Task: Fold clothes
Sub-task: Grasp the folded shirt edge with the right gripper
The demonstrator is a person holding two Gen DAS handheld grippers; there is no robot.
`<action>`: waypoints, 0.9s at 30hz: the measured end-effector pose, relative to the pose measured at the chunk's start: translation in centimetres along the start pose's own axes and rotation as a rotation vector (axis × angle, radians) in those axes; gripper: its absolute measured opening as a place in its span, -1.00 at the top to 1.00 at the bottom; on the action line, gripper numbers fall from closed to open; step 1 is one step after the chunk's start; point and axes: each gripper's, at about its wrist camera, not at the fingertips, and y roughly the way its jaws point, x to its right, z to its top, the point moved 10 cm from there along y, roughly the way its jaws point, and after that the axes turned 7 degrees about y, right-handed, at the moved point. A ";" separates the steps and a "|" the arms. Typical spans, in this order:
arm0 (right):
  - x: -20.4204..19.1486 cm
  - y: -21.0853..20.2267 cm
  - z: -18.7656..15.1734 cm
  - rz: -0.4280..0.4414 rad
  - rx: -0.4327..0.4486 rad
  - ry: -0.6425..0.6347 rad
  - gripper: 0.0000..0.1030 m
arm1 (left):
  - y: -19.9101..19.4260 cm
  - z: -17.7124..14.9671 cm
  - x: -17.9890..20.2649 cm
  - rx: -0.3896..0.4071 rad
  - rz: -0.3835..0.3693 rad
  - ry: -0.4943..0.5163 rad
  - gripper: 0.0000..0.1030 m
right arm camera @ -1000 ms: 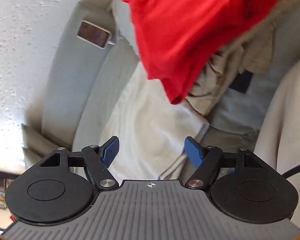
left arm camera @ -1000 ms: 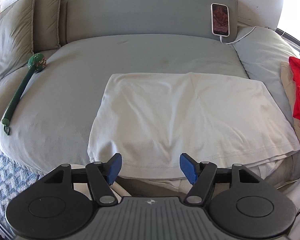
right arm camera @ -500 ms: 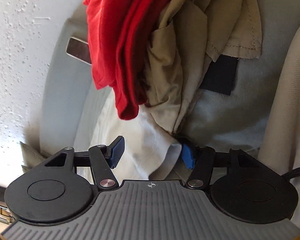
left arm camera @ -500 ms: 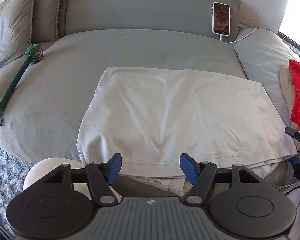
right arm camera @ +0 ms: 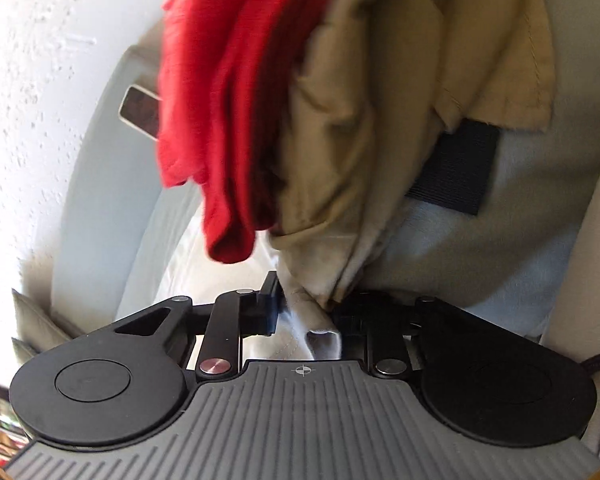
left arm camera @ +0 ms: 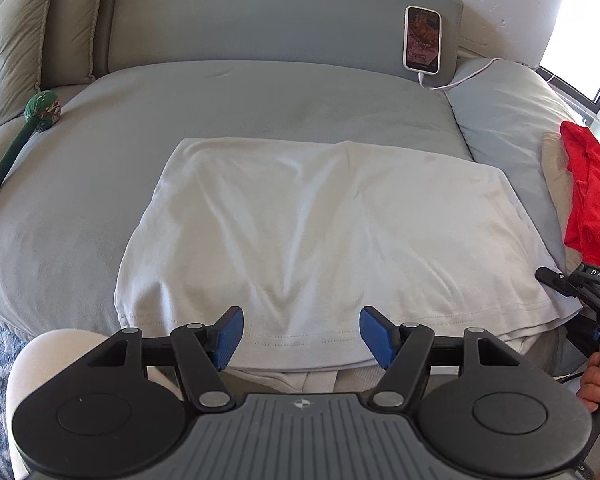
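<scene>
Spread flat across the middle of the grey bed (left arm camera: 100, 208): a pale folded shirt (left arm camera: 320, 240), hem running along the near edge, far side reaching toward the headboard (left arm camera: 260, 28). Hovered just above that near hem, the left hand-held gripper (left arm camera: 300, 338), blue pads (left arm camera: 230, 334) spread wide, nothing between them, no cloth touched. Over at the bed's right edge, heaped together, a red garment (left arm camera: 592, 200) lying on a tan garment (right arm camera: 380, 120); red on top and toward the headboard side, tan beneath. Glimpsed at the right edge of the left view, the right hand-held gripper (right arm camera: 306, 316), wrapped at its grip by a bare hand (left arm camera: 596, 384). Seen up close from the right wrist: jaws closing, down to a narrow gap, with a bunched corner of pale fabric caught between them right where the tan garment hung down to meet it. Could not tell for sure whether the pinched cloth belonged to the pale shirt alone or took in the tan edge too; picture blurred there. Propped upright against the headboard near the far right corner, a phone (left arm camera: 422, 38), screen lit, white cable (left arm camera: 460, 80) trailing off onto the right-hand pillow (left arm camera: 508, 120). Lying along the bed's left edge, a green stick with a round head (left arm camera: 42, 110). Stacked in the far left corner, two beige cushions (left arm camera: 12, 52).
</scene>
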 end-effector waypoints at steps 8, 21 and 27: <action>-2.8 -0.3 -1.1 -0.152 0.013 -0.211 0.86 | 4.4 0.9 -1.5 0.015 0.070 0.020 -0.03; -14.2 -4.7 -5.4 -0.093 0.079 -0.674 0.91 | -0.4 3.2 -7.6 0.066 -0.022 -0.136 -0.06; -19.9 -3.7 -15.8 0.013 -0.004 -0.933 0.91 | -4.9 3.3 -15.3 0.155 0.085 -0.314 -0.07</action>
